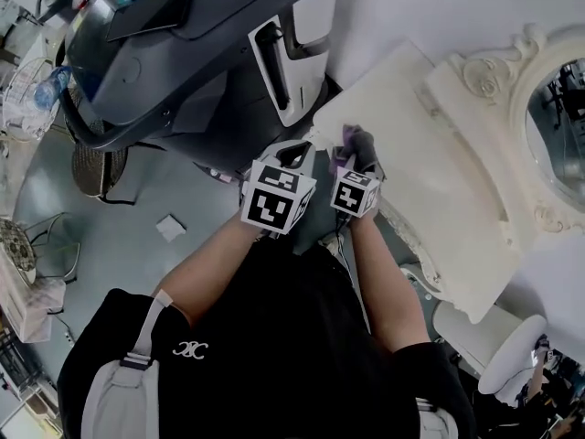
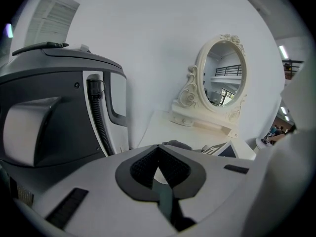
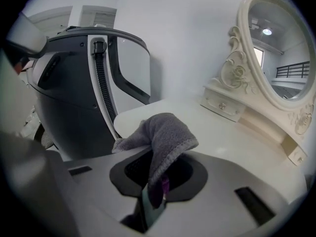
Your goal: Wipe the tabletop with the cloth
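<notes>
Where the right gripper point(image 3: 157, 179) closes, a grey cloth point(image 3: 165, 132) is seen pinched between the jaws; a fold is bunched up and draped over the jaw tips, with a purple tag showing at the pinch. From the head view, the right gripper point(image 1: 353, 165) is placed at the near corner of the tabletop point(image 1: 430, 199), with the cloth point(image 1: 362, 143) over that corner at 12 o'clock of the marker cube point(image 1: 356, 193). Whether the cloth is pressed on the surface cannot be told. The left gripper point(image 2: 159, 171) is seen with jaws brought together, pads meeting in a narrow V, nothing held between them. In the head view the left gripper point(image 1: 292, 156) is held just beside the right one, at its 9 o'clock, off the table edge, its cube point(image 1: 277, 198) below it. Both grippers are held by the person's bare forearms, coming in from 6 o'clock. The cream tabletop point(image 3: 237, 142) is spread out toward 3 o'clock of the right gripper. An ornate oval mirror point(image 1: 559, 122) in a carved white frame is stood at the far side of the table, at 2 o'clock; it is also seen upright at 1 o'clock in the left gripper view point(image 2: 224, 70). A large dark grey and white machine point(image 1: 183, 62) is set at 10 o'clock, close by the table corner.
</notes>
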Motion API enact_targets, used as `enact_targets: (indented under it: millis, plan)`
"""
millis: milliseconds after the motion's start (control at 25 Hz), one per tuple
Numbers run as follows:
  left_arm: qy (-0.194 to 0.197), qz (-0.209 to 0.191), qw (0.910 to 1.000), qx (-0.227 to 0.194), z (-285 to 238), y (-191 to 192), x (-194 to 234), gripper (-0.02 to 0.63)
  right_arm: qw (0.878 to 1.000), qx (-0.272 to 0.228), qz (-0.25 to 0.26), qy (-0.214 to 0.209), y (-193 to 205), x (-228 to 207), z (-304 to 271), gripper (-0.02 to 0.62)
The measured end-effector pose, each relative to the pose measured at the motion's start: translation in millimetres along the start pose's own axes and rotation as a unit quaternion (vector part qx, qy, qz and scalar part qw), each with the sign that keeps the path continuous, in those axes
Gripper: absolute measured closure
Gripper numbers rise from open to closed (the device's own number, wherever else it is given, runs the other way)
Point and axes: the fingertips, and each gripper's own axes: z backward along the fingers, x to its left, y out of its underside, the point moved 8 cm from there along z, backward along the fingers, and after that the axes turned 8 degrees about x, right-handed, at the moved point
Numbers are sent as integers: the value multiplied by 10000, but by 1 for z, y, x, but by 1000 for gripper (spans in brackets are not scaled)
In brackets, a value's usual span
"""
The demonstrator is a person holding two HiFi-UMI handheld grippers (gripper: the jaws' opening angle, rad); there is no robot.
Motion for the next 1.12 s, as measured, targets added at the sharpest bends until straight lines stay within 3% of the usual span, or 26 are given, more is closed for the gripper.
enact_targets:
  millis: [360,560,760,1120]
  plan:
    - [-169,87,9998,-91,13,-5,37,607,9960,118,747,-472,-43,46,-23,540]
    - [-240,130,9996,-57,16,-6,49,606,9974,119,270,-661,-63,43,-40,538]
    - [-265,135,9996,30,9,-10,54,606,9984,160,251,-484,-80,34,-54,538]
    - [-259,69,9996,22,-23,-55,66,607,9973,314,-665,-59,-125,-15,-94,538]
